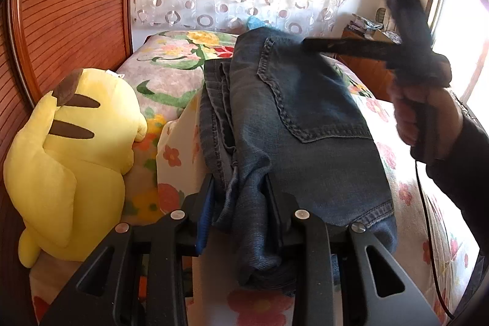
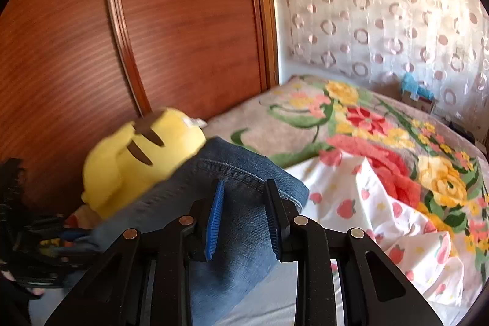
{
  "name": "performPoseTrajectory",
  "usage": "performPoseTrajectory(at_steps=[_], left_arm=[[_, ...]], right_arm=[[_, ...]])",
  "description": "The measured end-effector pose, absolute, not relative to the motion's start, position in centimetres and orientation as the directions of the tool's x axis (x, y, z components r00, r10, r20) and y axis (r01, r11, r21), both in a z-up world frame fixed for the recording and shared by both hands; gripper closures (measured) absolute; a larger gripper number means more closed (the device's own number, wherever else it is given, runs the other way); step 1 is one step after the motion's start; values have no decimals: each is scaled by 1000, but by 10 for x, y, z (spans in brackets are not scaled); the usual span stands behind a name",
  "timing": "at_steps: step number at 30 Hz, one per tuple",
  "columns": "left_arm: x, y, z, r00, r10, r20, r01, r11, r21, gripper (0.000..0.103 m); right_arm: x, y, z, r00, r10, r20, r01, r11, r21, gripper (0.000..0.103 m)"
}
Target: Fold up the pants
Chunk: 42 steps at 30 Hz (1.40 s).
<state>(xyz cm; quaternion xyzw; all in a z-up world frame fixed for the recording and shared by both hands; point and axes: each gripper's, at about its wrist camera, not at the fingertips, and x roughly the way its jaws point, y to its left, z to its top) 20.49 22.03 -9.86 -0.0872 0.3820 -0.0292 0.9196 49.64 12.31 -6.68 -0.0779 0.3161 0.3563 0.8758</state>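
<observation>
Yellow plush toy (image 1: 70, 161) sits far left against the wardrobe; beside it the folded jeans (image 1: 293, 124) lie on the flowered bed (image 1: 171, 57). Left tongs (image 1: 240, 197) clamp a bunched denim edge; right tongs (image 2: 244, 213) hover over the jeans, gripping nothing.

One pair of folded jeans (image 1: 293, 118) lies at centre, with one yellow plush toy (image 1: 76, 161) at nine o'clock. Two grippers show: the left gripper (image 1: 240, 191) at six, the right gripper (image 1: 308, 46) at two.

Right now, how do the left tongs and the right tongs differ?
The left tongs pinch a bunched fold of the jeans; the right tongs hold nothing. Denim mostly hides the left tongs' pads; the right tongs' blue pads show bare. Both are black and point toward the jeans.
</observation>
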Motion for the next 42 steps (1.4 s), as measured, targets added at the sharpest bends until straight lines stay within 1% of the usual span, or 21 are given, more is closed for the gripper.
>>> performPoseTrajectory(at_steps=[5, 9, 14, 17, 18, 20, 21, 22, 26, 29, 34, 36, 42], left_arm=[[204, 220, -99, 705, -111, -700, -21, 984, -178, 69], [205, 221, -98, 707, -62, -705, -56, 988, -143, 53], [202, 225, -92, 702, -54, -710, -73, 986, -147, 46], [199, 224, -85, 713, -34, -700, -78, 989, -127, 38], [197, 223, -83, 717, -32, -696, -75, 990, -123, 34], [194, 220, -80, 720, -26, -693, -71, 991, -111, 30], [193, 219, -79, 722, -22, -691, -71, 992, -106, 25], [192, 217, -78, 725, -15, -689, -71, 993, -97, 23], [189, 211, -85, 709, 0, -705, -63, 996, -63, 23], [185, 214, -91, 699, 6, -715, -76, 995, -66, 23], [174, 213, -90, 706, 16, -708, -97, 993, -74, 23], [170, 210, -87, 710, 27, -704, -103, 992, -66, 23], [158, 205, -81, 723, 43, -690, -110, 993, -54, 23]], right_arm=[[530, 131, -85, 496, 556, -667, -668, 735, 116, 77], [532, 143, -81, 520, 535, -666, -669, 740, 73, 77], [523, 141, -76, 538, 529, -656, -658, 751, 65, 77], [504, 137, -72, 572, 517, -637, -648, 761, 36, 77], [497, 135, -70, 572, 522, -632, -650, 759, 39, 77], [484, 130, -64, 561, 542, -626, -663, 747, 53, 77], [478, 127, -63, 556, 549, -624, -667, 742, 58, 77], [473, 123, -63, 550, 553, -626, -671, 739, 63, 77], [454, 111, -62, 532, 557, -637, -675, 734, 79, 77], [444, 103, -63, 523, 554, -647, -668, 738, 92, 77], [428, 91, -57, 515, 555, -654, -671, 736, 96, 77], [420, 88, -54, 518, 553, -653, -669, 738, 94, 73], [392, 81, -43, 522, 562, -642, -675, 732, 92, 71]])
